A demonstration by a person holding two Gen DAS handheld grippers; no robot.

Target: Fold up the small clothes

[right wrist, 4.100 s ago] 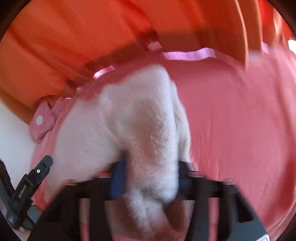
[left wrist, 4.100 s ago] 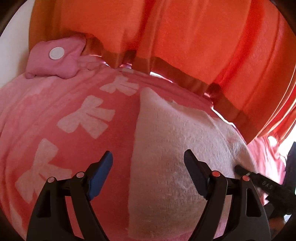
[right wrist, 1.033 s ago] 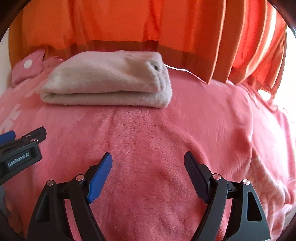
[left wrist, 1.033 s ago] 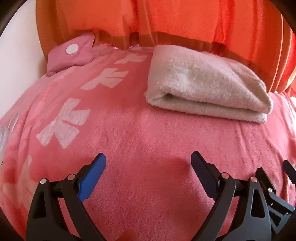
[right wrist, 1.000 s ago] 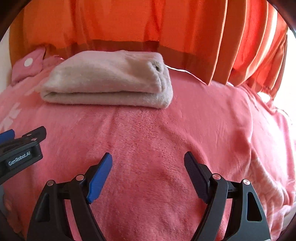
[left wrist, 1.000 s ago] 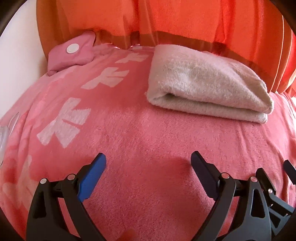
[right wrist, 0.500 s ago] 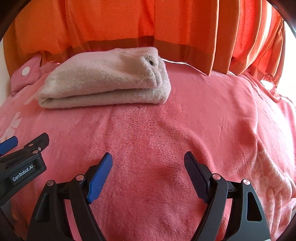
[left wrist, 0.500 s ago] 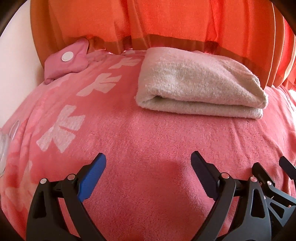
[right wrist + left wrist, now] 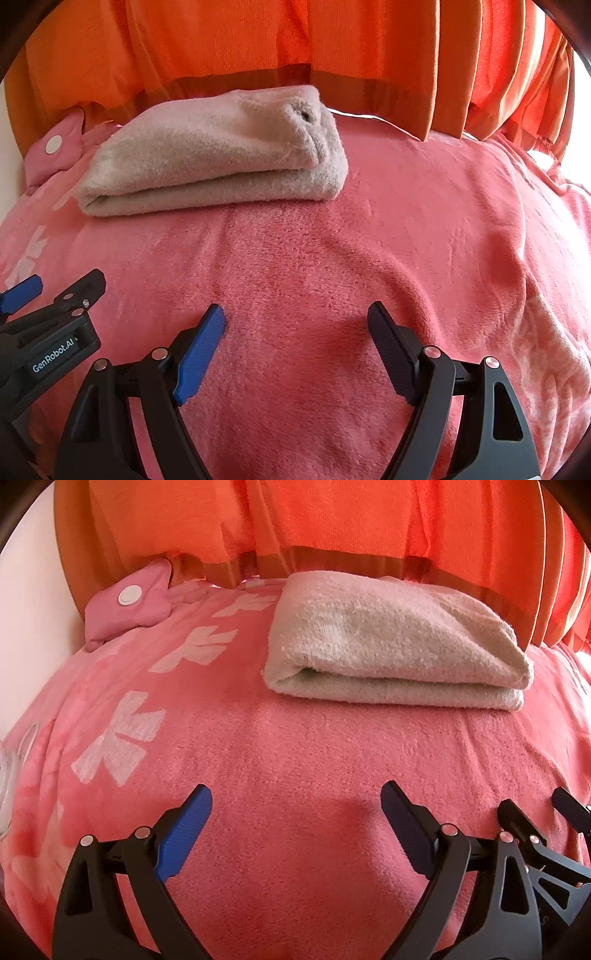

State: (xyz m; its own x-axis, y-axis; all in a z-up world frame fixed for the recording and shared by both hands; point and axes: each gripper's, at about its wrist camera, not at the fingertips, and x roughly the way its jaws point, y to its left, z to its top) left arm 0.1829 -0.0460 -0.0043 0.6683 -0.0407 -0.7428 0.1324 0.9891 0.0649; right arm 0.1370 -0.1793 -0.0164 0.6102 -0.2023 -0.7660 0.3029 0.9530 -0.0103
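Towel [image 9: 391, 646] folded, lies by curtain [image 9: 332, 517]; left gripper [image 9: 295, 827] & right gripper [image 9: 295, 343] spread, empty, well short of towel — prob. done.

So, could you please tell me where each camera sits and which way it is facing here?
Left wrist: sits on the left gripper, looking forward and down across the pink blanket to the folded towel and orange curtain; its own open fingers show, with the right gripper's tips at the right edge.
Right wrist: sits on the right gripper, facing the same way; its open fingers show, with the left gripper at the left edge.
Shared: towel, blanket, curtain, a pink pouch, each other's gripper.
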